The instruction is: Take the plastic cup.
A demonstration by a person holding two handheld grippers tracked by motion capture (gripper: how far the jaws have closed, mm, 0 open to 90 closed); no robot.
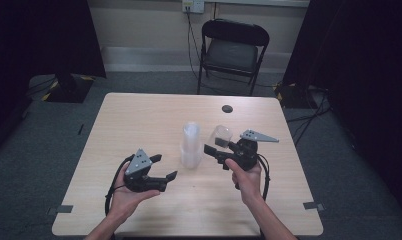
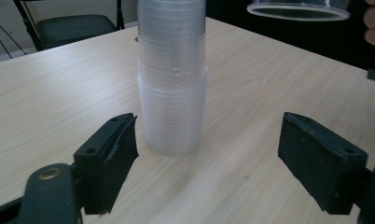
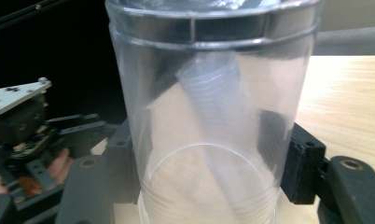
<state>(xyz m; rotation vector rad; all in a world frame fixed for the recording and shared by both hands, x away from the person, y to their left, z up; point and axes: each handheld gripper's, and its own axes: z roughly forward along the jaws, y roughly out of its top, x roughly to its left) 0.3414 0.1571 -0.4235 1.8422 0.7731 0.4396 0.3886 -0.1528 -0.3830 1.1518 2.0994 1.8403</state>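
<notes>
Separation step in hand: my left gripper [image 1: 165, 167] stands open near the cup stack [image 1: 191, 145] at table [image 1: 139, 115] centre, my right gripper [image 3: 209, 158] clamps one clear cup [image 3: 209, 116] beyond it, which next calls for setting down upright.

Ahead of you, past the light wooden table [image 1: 139, 120], a black folding chair [image 1: 232, 50] stands on grey carpet [image 1: 49, 135] against a pale wall [image 1: 139, 22]. A socket [image 1: 193, 5] sits up on that wall with a cable [image 1: 191, 45] hanging down. Dark curtains [image 1: 359, 60] close in both sides.
</notes>
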